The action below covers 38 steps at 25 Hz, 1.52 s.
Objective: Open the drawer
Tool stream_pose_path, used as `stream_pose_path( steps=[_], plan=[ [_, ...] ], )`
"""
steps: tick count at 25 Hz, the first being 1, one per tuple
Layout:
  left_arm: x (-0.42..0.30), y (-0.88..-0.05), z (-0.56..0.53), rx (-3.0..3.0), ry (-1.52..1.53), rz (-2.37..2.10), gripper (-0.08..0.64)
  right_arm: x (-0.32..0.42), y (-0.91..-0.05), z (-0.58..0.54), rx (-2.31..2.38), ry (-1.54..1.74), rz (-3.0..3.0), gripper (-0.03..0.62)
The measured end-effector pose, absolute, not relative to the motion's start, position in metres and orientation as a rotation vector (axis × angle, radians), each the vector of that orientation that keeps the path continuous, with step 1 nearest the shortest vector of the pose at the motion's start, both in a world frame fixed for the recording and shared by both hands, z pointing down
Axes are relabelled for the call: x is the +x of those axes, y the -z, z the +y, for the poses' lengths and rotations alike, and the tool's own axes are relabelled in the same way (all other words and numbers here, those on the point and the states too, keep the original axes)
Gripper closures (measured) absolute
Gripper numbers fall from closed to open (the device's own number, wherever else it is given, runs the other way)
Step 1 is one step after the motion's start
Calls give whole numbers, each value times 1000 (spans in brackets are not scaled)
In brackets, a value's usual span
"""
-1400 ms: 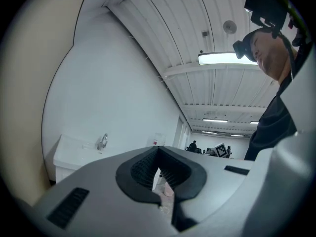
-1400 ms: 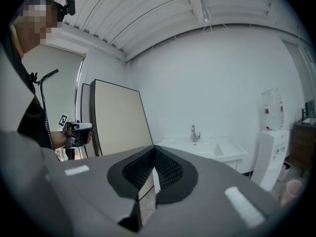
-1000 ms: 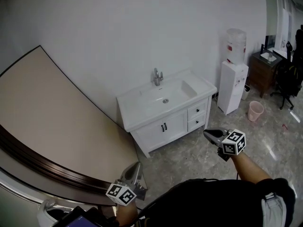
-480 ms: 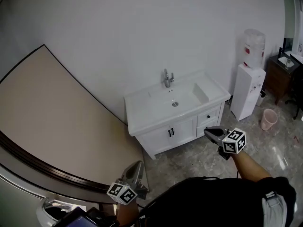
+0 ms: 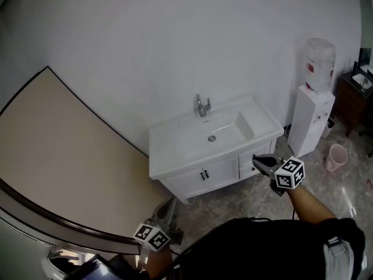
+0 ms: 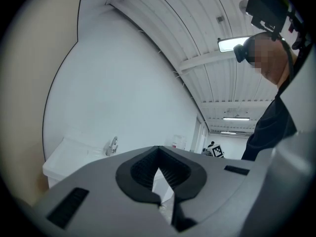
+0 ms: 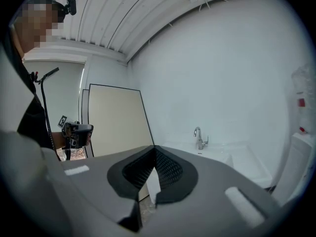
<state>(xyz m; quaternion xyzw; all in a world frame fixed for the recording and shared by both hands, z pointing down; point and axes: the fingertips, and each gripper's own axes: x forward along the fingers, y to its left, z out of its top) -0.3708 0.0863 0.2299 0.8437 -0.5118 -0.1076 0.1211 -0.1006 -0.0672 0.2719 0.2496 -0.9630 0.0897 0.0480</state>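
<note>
A white vanity (image 5: 175, 159) with a sink and a faucet (image 5: 201, 105) stands against the wall. Its two small drawers (image 5: 247, 155) sit at the right of its front, beside two doors with black handles (image 5: 204, 174). My right gripper (image 5: 256, 158) is shut and empty; in the head view its tip overlaps the drawers, and I cannot tell how far short of them it is. My left gripper (image 5: 170, 205) hangs low near the floor, shut and empty. The faucet (image 7: 199, 138) shows beyond the right gripper (image 7: 154, 148), and the faucet (image 6: 113, 145) beyond the left gripper (image 6: 158, 148). The jaws hide the drawers in both gripper views.
A large beige board (image 5: 64, 156) leans on the wall left of the vanity. A white water dispenser (image 5: 313, 115) stands to its right, with a pink bin (image 5: 336, 156) and a dark wooden cabinet (image 5: 358, 95) beyond. The floor is grey marble tile (image 5: 233, 200).
The vanity has come nearer and now sits more central in the head view. Both grippers travelled forward with the person, jaws unchanged.
</note>
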Motion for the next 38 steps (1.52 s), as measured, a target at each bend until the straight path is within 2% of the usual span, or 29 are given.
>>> stream_pose_path(
  steps=[7, 12, 18, 30, 38],
  plan=[
    [-352, -230, 38, 2474, 259, -1465, 569, -72, -287, -106, 834, -333, -2927, 594],
    [-370, -233, 5, 2515, 280, -1386, 569, -87, -290, -126, 897, -332, -2896, 594],
    [-438, -231, -33, 2581, 295, -1293, 569, -142, -274, -146, 1027, -287, -2868, 594],
    [-617, -216, -84, 2618, 307, -1289, 569, -318, -245, -188, 1032, -228, -2861, 594],
    [-663, -224, -108, 2567, 327, -1318, 569, -358, -251, -219, 996, -252, -2847, 594]
  ],
)
